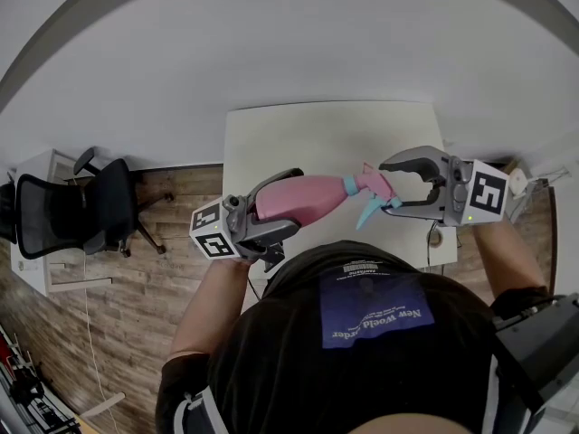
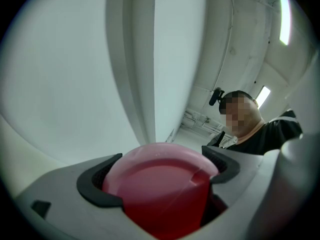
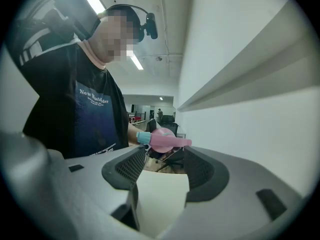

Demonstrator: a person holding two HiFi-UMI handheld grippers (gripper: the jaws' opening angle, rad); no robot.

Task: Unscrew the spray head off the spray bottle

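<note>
A pink spray bottle (image 1: 303,195) lies level in the air over the white table (image 1: 317,138). Its pink spray head (image 1: 371,184) with a blue trigger (image 1: 371,211) and blue collar points right. My left gripper (image 1: 291,202) is shut on the bottle's body; in the left gripper view the bottle's base (image 2: 160,184) fills the gap between the pads. My right gripper (image 1: 390,186) is open at the spray head's tip, one jaw above it and one below, pads not pressing on it. In the right gripper view the spray head (image 3: 167,140) shows just beyond the open right gripper (image 3: 160,166).
The table's near edge runs under my arms; a cable (image 1: 434,238) lies at its right end. A black office chair (image 1: 86,206) and a white desk (image 1: 32,251) stand on the wood floor at left. A white wall is behind the table.
</note>
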